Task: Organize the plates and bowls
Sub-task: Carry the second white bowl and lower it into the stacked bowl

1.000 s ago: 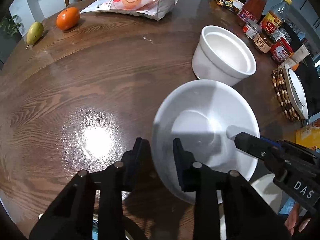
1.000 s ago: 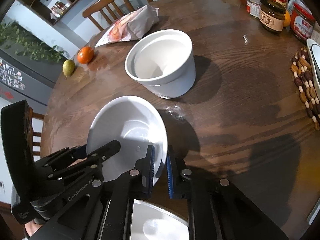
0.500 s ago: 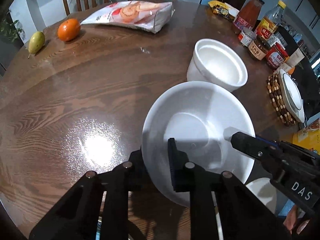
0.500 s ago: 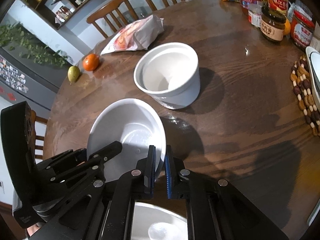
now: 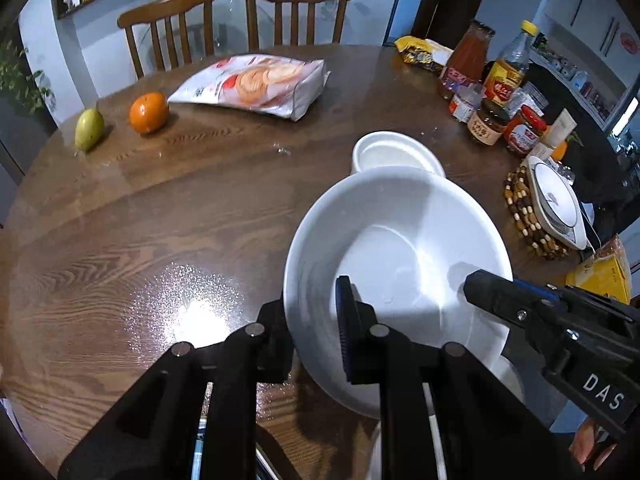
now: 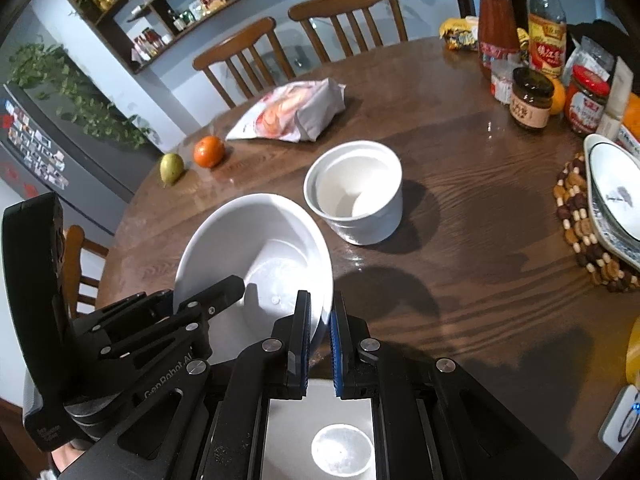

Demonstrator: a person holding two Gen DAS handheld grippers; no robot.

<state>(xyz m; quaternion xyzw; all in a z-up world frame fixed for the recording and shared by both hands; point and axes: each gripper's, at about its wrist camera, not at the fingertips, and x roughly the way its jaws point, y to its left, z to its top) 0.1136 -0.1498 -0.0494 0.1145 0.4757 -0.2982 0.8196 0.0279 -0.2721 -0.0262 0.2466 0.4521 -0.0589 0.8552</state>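
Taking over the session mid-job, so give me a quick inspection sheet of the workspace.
Surface: round wooden table, glossy.
Job's things: wide white bowl held tilted above the table; deep white bowl standing beyond it; patterned plate on a beaded mat.
Clutter: snack bag, orange, pear, jars and bottles.
Grippers: left gripper and right gripper each clamp the wide bowl's rim.
Cables: nothing seen.
Surroundings: wooden chairs, shelves.

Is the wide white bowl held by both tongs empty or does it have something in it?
Empty: the wide white bowl shows only bare glossy white inside in both wrist views.
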